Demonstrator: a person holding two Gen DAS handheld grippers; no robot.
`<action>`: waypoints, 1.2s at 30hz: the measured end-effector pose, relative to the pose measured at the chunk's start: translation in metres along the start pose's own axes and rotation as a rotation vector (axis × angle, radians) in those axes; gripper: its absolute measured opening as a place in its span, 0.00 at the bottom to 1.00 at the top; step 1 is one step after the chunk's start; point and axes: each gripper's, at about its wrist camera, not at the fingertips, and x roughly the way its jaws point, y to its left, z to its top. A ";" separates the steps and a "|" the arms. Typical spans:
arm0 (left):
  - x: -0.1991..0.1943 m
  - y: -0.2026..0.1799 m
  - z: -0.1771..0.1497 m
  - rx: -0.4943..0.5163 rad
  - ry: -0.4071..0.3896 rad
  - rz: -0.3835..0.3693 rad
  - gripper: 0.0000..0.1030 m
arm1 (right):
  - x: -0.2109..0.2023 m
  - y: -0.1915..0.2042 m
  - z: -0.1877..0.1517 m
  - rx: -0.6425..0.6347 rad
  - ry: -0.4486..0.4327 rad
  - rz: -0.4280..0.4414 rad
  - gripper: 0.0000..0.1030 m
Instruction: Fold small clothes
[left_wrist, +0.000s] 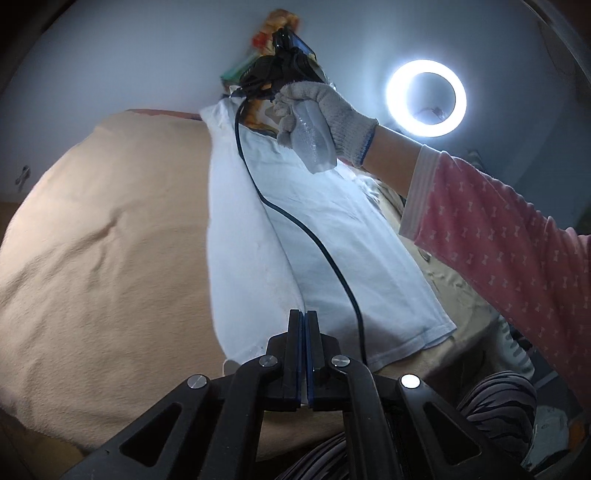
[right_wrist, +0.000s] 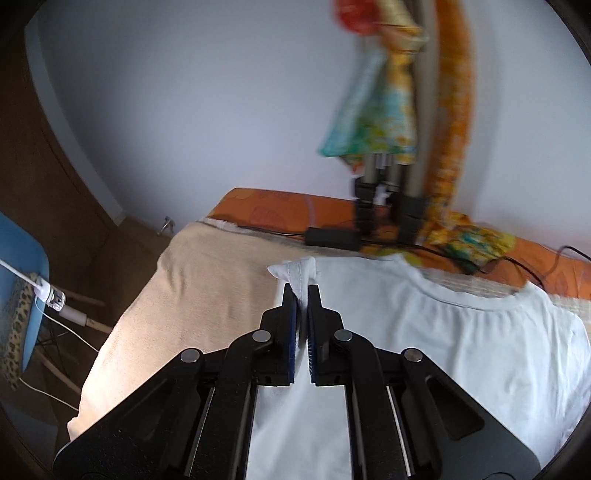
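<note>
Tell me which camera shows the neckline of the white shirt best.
The right wrist view: the white shirt's neckline curves there unhidden. In the left wrist view the white shirt shows, but the gloved hand covers that end.

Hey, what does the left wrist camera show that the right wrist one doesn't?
Only the left wrist view shows the ring light, the gloved hand holding the right gripper, and its black cable. Only the right wrist view shows the shirt's collar and a blue chair. Both show the white shirt on the beige blanket.
</note>
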 end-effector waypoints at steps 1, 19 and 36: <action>0.006 -0.005 0.001 0.012 0.014 -0.004 0.00 | -0.004 -0.012 -0.003 0.016 -0.002 -0.007 0.06; 0.048 -0.032 0.006 0.092 0.151 -0.052 0.33 | -0.003 -0.112 -0.039 0.158 0.050 -0.162 0.43; -0.045 0.014 0.048 0.057 -0.042 0.099 0.47 | -0.177 -0.110 -0.084 0.166 -0.107 -0.131 0.58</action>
